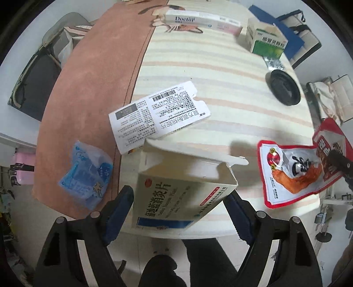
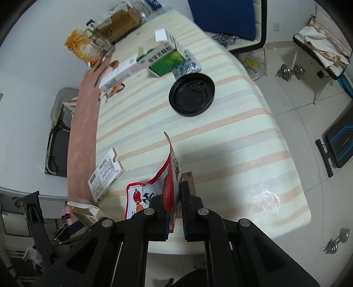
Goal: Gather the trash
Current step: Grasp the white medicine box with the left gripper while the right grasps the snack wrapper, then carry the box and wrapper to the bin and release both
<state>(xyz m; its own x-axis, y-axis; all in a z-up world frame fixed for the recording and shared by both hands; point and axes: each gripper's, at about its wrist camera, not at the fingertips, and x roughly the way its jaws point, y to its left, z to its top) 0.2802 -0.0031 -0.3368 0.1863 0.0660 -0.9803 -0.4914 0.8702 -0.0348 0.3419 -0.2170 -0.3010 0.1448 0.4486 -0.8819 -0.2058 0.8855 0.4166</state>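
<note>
My left gripper [image 1: 178, 198] is shut on an open cream medicine box [image 1: 176, 194] with a blue stripe, one pad on each side; the box hangs over the near table edge. In the right wrist view this box [image 2: 85, 212] shows at the lower left. My right gripper [image 2: 174, 192] is shut on a red and white snack wrapper [image 2: 169, 176], which stands up between the fingers and droops to the left. The left wrist view has the same wrapper [image 1: 291, 172] at the right, pinched by the right gripper [image 1: 339, 163].
On the striped tablecloth [image 1: 198, 72] lie a flattened white box with a barcode [image 1: 154, 112], a black cup lid [image 1: 284, 87], a green medicine box [image 1: 264, 39], a foil blister pack [image 1: 274, 63], a long white box [image 1: 198, 21] and a blue plastic pouch [image 1: 86, 174]. Chairs and dumbbells [image 2: 291, 71] stand around.
</note>
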